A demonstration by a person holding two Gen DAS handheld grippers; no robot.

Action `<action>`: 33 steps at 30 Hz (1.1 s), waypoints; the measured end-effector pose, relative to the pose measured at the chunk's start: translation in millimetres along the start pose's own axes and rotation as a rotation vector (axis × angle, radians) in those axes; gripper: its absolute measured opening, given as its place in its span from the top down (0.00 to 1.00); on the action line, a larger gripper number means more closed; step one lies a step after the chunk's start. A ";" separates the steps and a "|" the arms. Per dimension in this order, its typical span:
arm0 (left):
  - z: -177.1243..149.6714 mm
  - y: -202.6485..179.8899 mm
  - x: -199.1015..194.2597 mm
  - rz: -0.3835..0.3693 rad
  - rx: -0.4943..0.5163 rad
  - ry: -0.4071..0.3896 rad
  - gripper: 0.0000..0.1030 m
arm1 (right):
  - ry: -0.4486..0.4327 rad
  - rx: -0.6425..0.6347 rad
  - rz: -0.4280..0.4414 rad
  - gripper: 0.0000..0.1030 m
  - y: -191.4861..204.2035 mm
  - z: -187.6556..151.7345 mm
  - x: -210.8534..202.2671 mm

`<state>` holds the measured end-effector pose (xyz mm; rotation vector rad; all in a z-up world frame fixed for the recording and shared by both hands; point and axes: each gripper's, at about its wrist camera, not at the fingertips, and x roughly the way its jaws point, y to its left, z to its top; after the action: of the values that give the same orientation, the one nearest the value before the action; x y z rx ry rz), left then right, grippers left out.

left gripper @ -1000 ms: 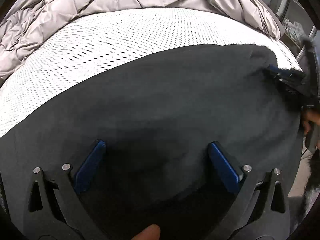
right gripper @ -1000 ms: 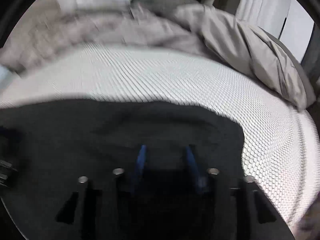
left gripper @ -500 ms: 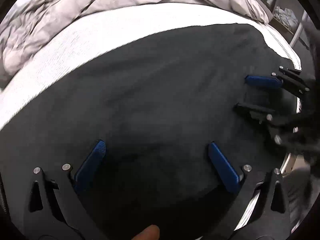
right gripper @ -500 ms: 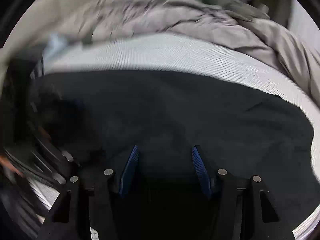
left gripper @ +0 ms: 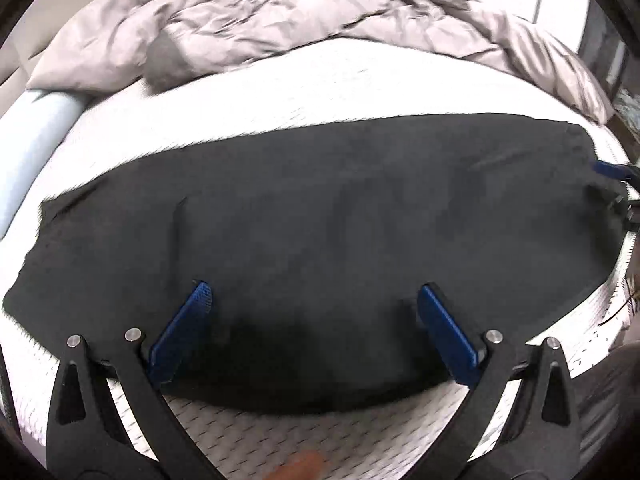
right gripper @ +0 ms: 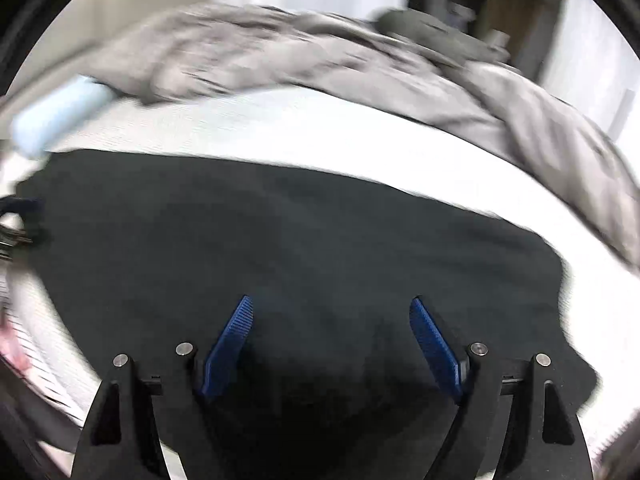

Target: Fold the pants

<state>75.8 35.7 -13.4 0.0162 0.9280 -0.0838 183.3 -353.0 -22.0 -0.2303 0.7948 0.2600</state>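
In the left wrist view, left gripper (left gripper: 312,320) spread wide and empty over the black pants (left gripper: 320,208) lying mid-frame on the white mattress (left gripper: 320,80); in the right wrist view, right gripper (right gripper: 332,336) just opened, nothing between; best to pinch both layers at one end, keeping edges aligned

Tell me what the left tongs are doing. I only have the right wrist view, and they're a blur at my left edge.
Observer: The left tongs are open, pads wide apart, nothing pinched. The black pants lie under them.
Operator: Where on the pants?
Observer: At the near long edge. A bare strip of white mattress shows just below that edge.
Operator: Is the pants' far left end tidy?
Observer: It lies flat, with one corner pointing toward the pale blue bolster. I cannot tell whether they touch.
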 end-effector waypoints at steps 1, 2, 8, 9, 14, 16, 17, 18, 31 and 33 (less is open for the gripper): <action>6.7 -10.0 7.2 -0.007 0.024 0.015 0.01 | -0.001 -0.025 0.054 0.19 23.0 8.1 4.8; 9.8 -12.4 16.6 -0.002 0.045 0.034 0.01 | 0.005 -0.051 0.110 0.19 43.7 14.7 13.2; -2.7 6.7 24.8 0.035 0.048 0.072 0.01 | 0.099 -0.305 0.023 0.17 103.7 17.6 61.4; -13.1 18.5 18.4 0.035 0.044 0.066 0.01 | 0.110 -0.292 -0.023 0.15 90.5 14.5 63.8; -30.6 45.6 -4.2 -0.038 0.028 0.032 0.15 | 0.174 0.027 -0.185 0.13 -18.7 7.1 62.2; -23.6 45.0 -8.8 -0.044 0.007 0.020 0.18 | 0.165 0.110 -0.163 0.13 -27.1 12.5 54.8; -15.4 41.3 -9.0 -0.058 0.000 0.013 0.19 | 0.145 0.116 -0.138 0.13 -21.1 16.3 50.7; -5.1 33.1 -6.8 -0.078 0.003 0.008 0.19 | 0.120 0.108 -0.097 0.13 -11.5 20.1 45.8; 26.9 18.5 34.1 0.000 0.094 0.113 0.22 | 0.176 -0.160 -0.008 0.12 95.1 54.2 99.0; 16.3 43.3 25.5 0.036 0.037 0.100 0.21 | 0.189 -0.043 -0.135 0.09 57.3 49.7 101.0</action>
<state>107.5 76.4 -25.0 0.0714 1.0256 -0.0673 266.5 -269.6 -67.8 -0.3516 0.9570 0.1291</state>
